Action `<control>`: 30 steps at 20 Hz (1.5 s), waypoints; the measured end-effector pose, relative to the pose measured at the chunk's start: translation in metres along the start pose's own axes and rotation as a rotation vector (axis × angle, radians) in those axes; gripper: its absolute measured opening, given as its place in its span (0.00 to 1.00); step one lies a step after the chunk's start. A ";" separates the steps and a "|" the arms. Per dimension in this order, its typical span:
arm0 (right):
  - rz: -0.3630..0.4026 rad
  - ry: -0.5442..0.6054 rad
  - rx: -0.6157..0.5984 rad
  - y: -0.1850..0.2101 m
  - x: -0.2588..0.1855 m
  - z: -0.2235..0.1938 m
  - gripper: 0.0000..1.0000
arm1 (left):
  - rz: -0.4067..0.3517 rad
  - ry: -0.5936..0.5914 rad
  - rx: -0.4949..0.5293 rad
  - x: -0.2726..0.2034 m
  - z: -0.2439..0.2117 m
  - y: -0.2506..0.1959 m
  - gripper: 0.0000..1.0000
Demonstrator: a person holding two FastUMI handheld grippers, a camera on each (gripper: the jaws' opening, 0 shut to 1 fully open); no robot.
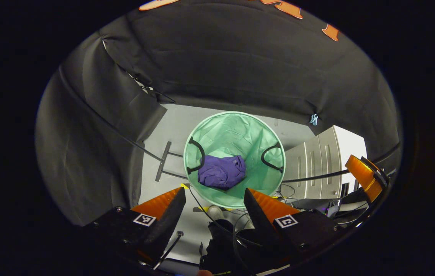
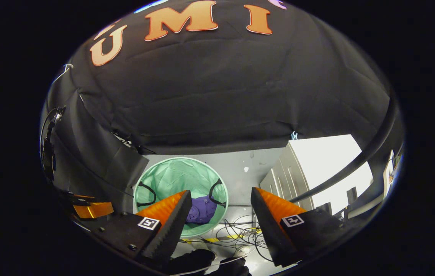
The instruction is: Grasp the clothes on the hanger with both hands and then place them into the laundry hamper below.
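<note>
Jaws spread wide and empty on both the left gripper (image 1: 214, 207) and right gripper (image 2: 221, 209) — purple clothes (image 1: 222, 171) lie crumpled, no clear long axis, inside the green laundry hamper (image 1: 217, 126) below.

My left gripper (image 1: 214, 199) and right gripper (image 2: 220, 201) each wear two ribbed orange fingers with black serrated pads, on screwed black blocks carrying square black-and-white markers.
</note>
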State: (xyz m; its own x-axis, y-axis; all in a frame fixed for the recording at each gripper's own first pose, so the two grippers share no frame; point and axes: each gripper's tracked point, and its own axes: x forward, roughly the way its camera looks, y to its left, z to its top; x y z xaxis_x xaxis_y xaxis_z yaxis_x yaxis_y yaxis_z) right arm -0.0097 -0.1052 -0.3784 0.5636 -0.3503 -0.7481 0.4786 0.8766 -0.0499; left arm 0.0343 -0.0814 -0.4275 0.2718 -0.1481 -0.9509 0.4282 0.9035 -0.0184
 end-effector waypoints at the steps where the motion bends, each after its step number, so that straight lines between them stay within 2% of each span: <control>1: 0.001 -0.011 -0.012 -0.003 -0.006 0.003 1.00 | 0.004 -0.007 -0.001 -0.005 -0.002 -0.005 0.98; 4: 0.027 -0.053 -0.024 -0.007 -0.027 0.016 1.00 | 0.012 -0.055 -0.012 -0.027 -0.001 -0.020 0.98; 5: 0.034 -0.072 -0.022 -0.009 -0.036 0.021 0.94 | 0.012 -0.075 -0.013 -0.035 -0.001 -0.025 0.98; 6: 0.039 -0.096 -0.022 -0.013 -0.044 0.030 1.00 | 0.022 -0.103 -0.008 -0.045 0.003 -0.028 0.98; 7: 0.037 -0.115 -0.026 -0.017 -0.054 0.038 0.94 | 0.034 -0.133 -0.004 -0.054 0.009 -0.031 0.98; 8: 0.036 -0.144 -0.031 -0.022 -0.065 0.047 1.00 | 0.036 -0.161 -0.004 -0.064 0.011 -0.036 0.98; 9: 0.041 -0.177 -0.036 -0.025 -0.077 0.059 0.94 | 0.030 -0.188 -0.007 -0.075 0.015 -0.044 0.98; 10: 0.048 -0.207 -0.040 -0.027 -0.088 0.069 0.94 | 0.020 -0.217 -0.009 -0.088 0.021 -0.054 0.98; 11: 0.055 -0.238 -0.042 -0.029 -0.100 0.080 1.00 | 0.018 -0.248 -0.010 -0.102 0.029 -0.062 0.98; 14: 0.093 -0.343 -0.014 -0.032 -0.137 0.113 1.00 | 0.001 -0.352 -0.014 -0.140 0.053 -0.081 0.98; 20: 0.085 -0.504 -0.030 -0.064 -0.211 0.165 1.00 | -0.042 -0.551 0.013 -0.215 0.088 -0.122 0.98; 28: 0.079 -0.662 -0.035 -0.097 -0.277 0.200 1.00 | -0.060 -0.763 0.049 -0.279 0.114 -0.151 0.97; 29: 0.078 -0.676 -0.042 -0.100 -0.283 0.201 0.92 | -0.059 -0.788 0.053 -0.288 0.116 -0.156 0.97; 30: 0.079 -0.691 -0.049 -0.105 -0.288 0.202 0.92 | -0.054 -0.819 0.056 -0.298 0.115 -0.161 0.97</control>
State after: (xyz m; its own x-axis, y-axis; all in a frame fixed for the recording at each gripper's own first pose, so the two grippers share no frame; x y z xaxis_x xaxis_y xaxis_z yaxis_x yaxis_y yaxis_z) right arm -0.0869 -0.1631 -0.0238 0.9024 -0.4004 -0.1594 0.3968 0.9162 -0.0550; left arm -0.0163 -0.2295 -0.1057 0.7831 -0.4572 -0.4215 0.4952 0.8685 -0.0220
